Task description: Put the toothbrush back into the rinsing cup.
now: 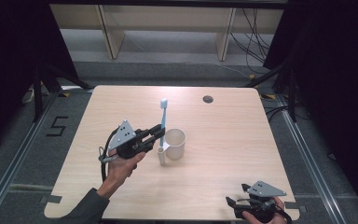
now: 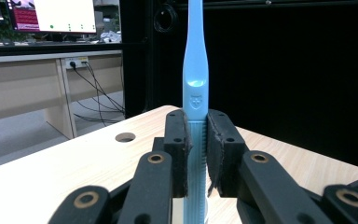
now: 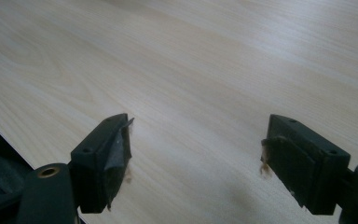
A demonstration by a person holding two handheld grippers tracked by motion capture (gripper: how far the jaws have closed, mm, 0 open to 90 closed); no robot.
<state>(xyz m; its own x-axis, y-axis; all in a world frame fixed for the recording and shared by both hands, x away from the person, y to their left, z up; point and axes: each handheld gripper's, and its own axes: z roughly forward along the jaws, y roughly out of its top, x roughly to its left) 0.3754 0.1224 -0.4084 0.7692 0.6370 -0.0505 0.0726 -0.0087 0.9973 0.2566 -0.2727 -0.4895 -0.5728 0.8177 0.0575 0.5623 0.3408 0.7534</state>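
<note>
I hold toothbrush (image 1: 163,122) upright, left tool (image 1: 154,135) clamped on handle, beside cup (image 1: 175,143) mid-bench. Keep vertical, lower slowly inside rim. Right tool (image 1: 235,204) open, idle near front-right corner.

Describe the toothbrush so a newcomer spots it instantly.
Start at the light wooden table and find the white cup near its middle. Just left of the cup, the left gripper clamps the toothbrush upright; it is the slim pale-blue thing there, taller than the cup.
</note>
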